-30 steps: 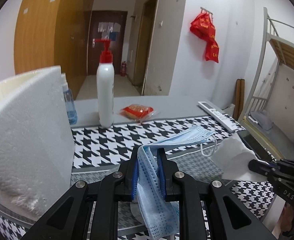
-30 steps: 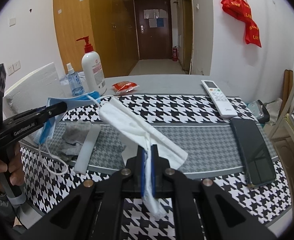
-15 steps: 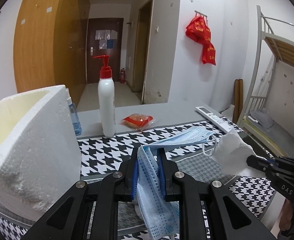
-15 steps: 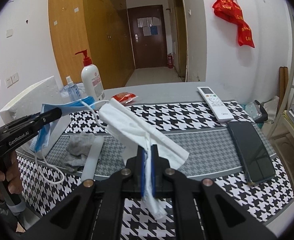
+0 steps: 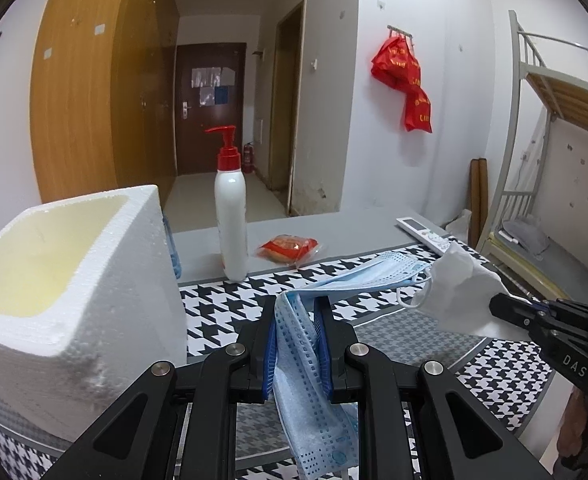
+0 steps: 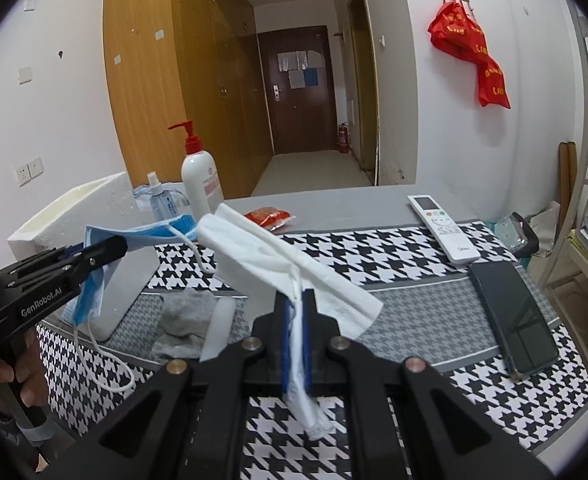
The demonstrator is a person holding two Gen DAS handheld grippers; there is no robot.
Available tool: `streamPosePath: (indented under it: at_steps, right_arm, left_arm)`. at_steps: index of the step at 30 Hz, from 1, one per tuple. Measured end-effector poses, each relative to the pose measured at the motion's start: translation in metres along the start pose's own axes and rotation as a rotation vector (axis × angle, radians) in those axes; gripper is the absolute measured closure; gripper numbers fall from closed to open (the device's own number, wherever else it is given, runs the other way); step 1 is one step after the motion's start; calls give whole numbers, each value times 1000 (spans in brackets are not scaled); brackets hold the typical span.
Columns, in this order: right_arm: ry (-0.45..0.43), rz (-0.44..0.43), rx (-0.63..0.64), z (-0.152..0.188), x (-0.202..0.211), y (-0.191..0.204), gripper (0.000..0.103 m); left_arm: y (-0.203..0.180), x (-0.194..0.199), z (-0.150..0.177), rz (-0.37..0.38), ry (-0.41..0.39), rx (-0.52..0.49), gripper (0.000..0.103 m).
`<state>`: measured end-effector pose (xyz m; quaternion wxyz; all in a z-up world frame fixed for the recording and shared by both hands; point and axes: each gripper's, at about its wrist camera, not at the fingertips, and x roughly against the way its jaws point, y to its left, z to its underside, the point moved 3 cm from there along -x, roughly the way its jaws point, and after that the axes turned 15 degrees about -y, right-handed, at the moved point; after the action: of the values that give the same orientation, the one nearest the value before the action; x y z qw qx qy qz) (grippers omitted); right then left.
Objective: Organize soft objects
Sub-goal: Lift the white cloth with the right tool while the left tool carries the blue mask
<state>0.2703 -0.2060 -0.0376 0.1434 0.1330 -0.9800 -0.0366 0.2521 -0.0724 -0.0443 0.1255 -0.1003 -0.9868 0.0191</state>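
My left gripper is shut on a blue face mask and holds it in the air to the right of an open white foam box. The mask also shows in the right wrist view, with its ear loops hanging. My right gripper is shut on a white tissue above the houndstooth cloth. In the left wrist view the tissue is at the right. A grey sock and a pale foam strip lie on the cloth beside the box.
A white pump bottle with a red top stands behind the box, a small spray bottle beside it. A red snack packet, a white remote and a black phone lie on the table. A bunk bed stands at the right.
Both grippers have risen with their loads. The left gripper now sits higher against the foam box, so the box's open top shows. The tissue has come closer to the mask.
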Motion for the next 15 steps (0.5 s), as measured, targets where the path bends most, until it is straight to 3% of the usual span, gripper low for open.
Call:
streamPosePath:
  at_steps: [15]
  right_arm:
    - [-39,-12,54,-20,7,22,95]
  left_arm:
    - [6,21,-16,13,-54,-14,84]
